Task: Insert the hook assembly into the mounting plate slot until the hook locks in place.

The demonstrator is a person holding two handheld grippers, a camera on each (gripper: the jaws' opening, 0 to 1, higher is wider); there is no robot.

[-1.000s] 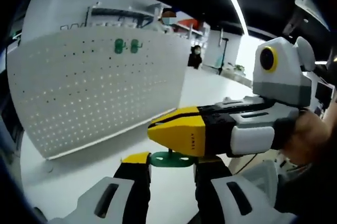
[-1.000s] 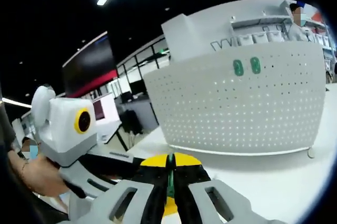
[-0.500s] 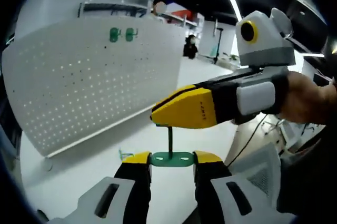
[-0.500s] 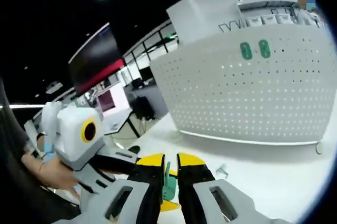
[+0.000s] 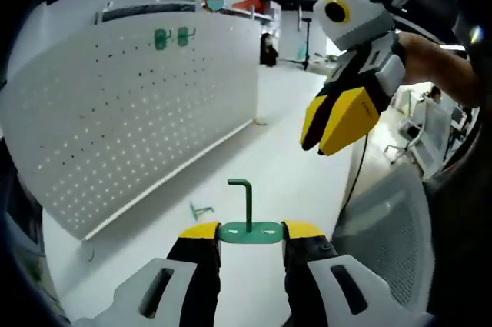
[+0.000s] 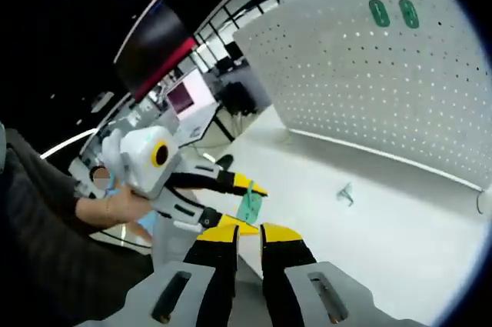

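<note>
We see the green hook assembly point(image 5: 247, 228) clamped by its flat base between the left gripper point(image 5: 250, 231) jaws, hook stem upright. The right gripper point(image 5: 336, 121) hangs above and to the right, clear of it, jaws slightly apart, holding nothing. White pegboard point(image 5: 115, 111) stands on the white table point(image 5: 292, 173), two green hooks point(image 5: 171, 36) mounted near its top. A small loose green part point(image 5: 201, 209) lies near the pegboard's foot.

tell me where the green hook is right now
In the left gripper view the green hook sits between the left tongs, stem pointing up, above the white table.
</note>
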